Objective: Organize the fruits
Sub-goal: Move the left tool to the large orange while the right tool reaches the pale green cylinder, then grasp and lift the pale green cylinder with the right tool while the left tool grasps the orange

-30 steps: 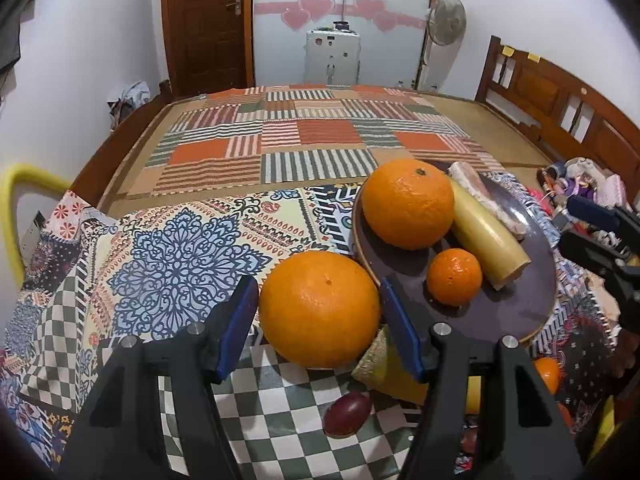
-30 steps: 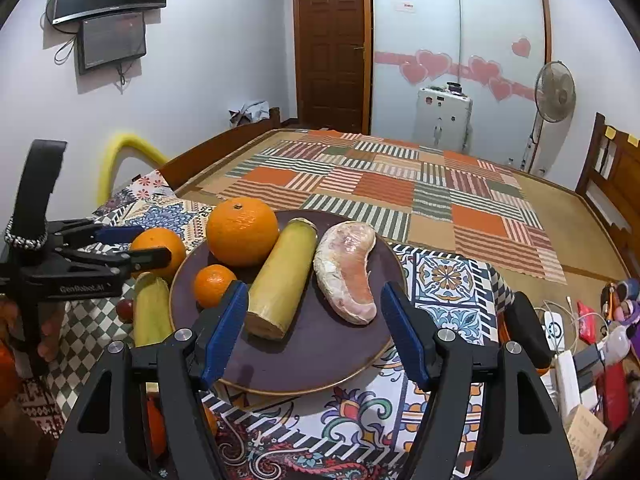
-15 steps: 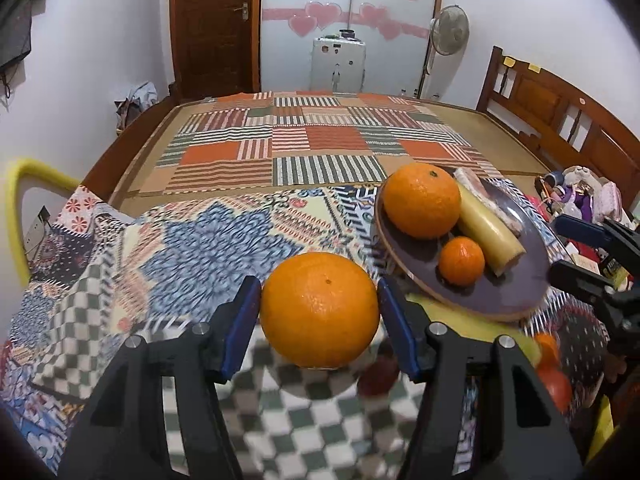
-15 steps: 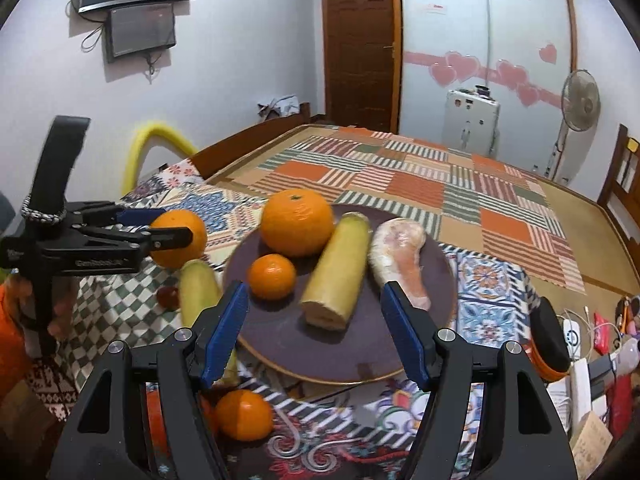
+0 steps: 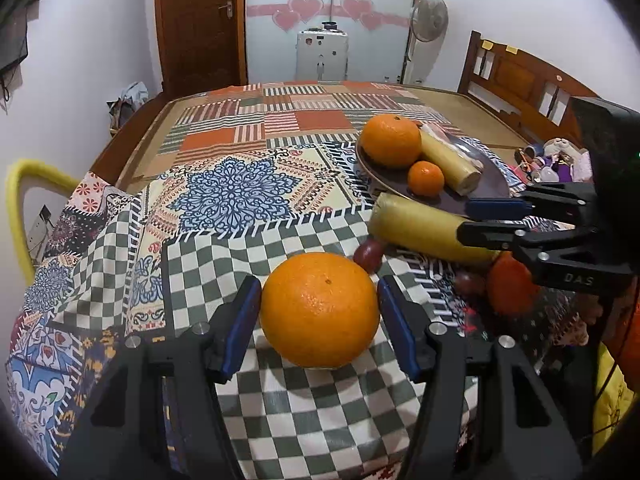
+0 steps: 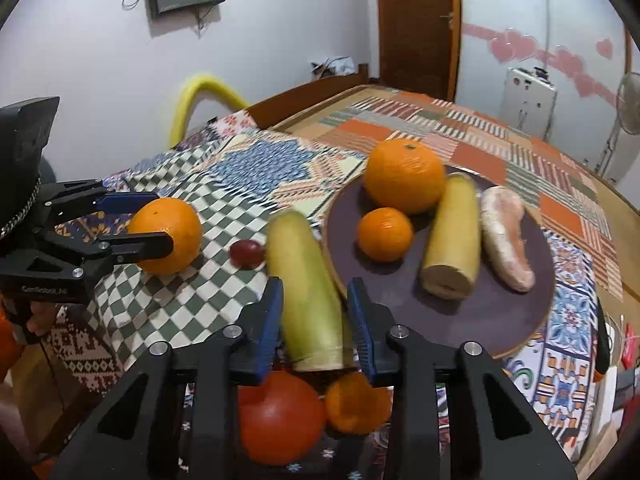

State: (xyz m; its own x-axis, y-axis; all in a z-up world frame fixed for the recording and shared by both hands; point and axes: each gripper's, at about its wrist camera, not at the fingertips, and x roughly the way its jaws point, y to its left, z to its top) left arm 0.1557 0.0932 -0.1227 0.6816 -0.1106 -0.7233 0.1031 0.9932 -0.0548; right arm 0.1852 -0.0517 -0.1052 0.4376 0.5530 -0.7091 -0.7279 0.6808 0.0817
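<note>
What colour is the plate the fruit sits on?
Dark purplish-brown, with a paler rim; the plate shows best in the right wrist view.

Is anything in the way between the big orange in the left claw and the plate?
Yes. The left gripper holds the big orange. Between it and the dark plate lie a small red fruit and the long yellow fruit, which the right gripper is closed around beside the plate's rim.

Fruits on and beside the plate

A large orange (image 6: 405, 175), small mandarin (image 6: 385, 233), cut yellow cylinder (image 6: 453, 240) and pinkish piece (image 6: 506, 238) lie on the dark plate (image 6: 460, 312); another orange (image 5: 319, 309), grape (image 6: 247, 254) and yellow-green cylinder (image 6: 306, 284) lie beside it.
</note>
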